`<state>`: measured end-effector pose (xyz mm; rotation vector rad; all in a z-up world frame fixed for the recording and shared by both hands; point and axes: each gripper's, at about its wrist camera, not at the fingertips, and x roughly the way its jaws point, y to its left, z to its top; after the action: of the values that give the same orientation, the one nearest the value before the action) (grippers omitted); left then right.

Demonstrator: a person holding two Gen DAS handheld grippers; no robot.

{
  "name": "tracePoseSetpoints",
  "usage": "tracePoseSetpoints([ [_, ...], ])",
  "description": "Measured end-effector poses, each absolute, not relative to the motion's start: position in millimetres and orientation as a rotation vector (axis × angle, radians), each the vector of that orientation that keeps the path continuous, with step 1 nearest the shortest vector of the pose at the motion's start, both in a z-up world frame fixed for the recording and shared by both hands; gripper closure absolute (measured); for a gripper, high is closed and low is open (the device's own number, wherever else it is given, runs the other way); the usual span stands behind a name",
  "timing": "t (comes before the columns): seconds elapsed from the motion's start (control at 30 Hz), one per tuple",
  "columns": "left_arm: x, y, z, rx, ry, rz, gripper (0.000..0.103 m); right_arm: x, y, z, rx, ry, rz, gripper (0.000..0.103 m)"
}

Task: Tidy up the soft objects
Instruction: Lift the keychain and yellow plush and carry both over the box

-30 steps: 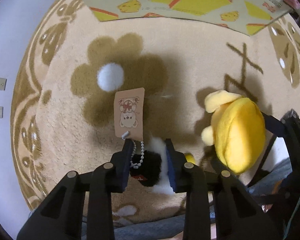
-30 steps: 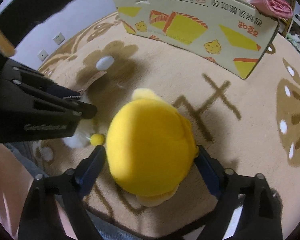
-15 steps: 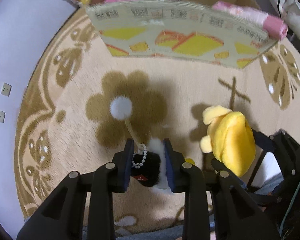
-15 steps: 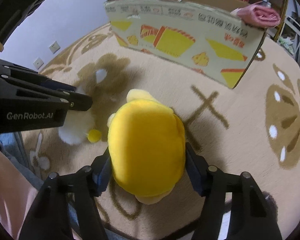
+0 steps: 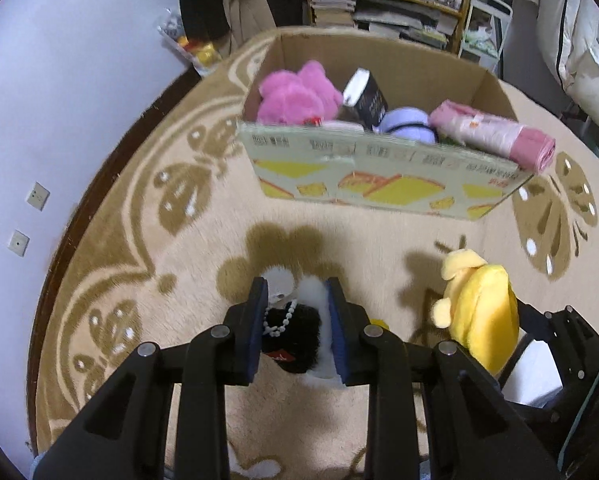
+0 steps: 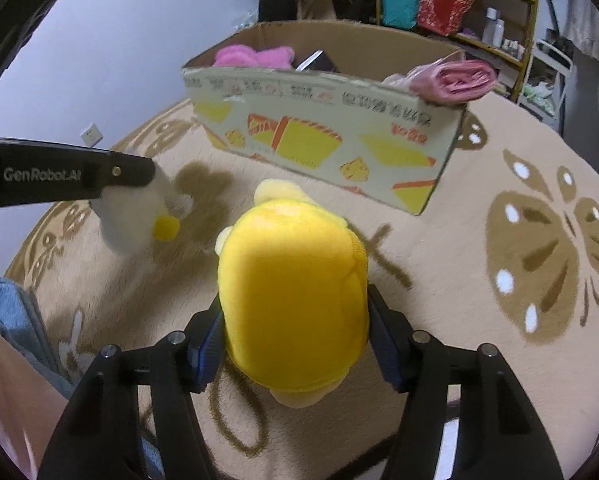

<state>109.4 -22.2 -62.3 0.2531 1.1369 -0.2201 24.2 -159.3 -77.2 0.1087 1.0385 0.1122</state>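
Note:
My left gripper (image 5: 297,312) is shut on a small black-and-white plush keychain (image 5: 299,336) with a bead chain, held above the carpet. It also shows in the right wrist view as white fur with a yellow pom (image 6: 139,220). My right gripper (image 6: 295,344) is shut on a yellow plush toy (image 6: 295,296), also seen in the left wrist view (image 5: 479,316). Ahead stands an open cardboard box (image 5: 379,176) (image 6: 323,136) holding a pink plush (image 5: 295,96), a lilac soft item (image 5: 407,124) and a pink roll (image 5: 495,136).
A beige carpet (image 5: 179,240) with brown flower and butterfly patterns covers the floor. A pale wall (image 5: 59,80) with sockets is at the left. Shelves (image 6: 459,4) with clutter stand behind the box. The person's jeans (image 6: 7,312) are at the lower left.
Both grippers have risen and tilted up with their toys, so the box's inside now shows. The keychain's paper tag is no longer visible.

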Motion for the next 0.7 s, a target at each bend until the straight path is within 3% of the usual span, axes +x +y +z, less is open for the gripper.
tracePoseSetpoints([
  [0.7, 112.1, -3.7, 18.3, 0.115, 0.804, -0.193, 0.076, 18.8, -167.1, -7.8, 0.113, 0.749, 0.027, 0.037],
])
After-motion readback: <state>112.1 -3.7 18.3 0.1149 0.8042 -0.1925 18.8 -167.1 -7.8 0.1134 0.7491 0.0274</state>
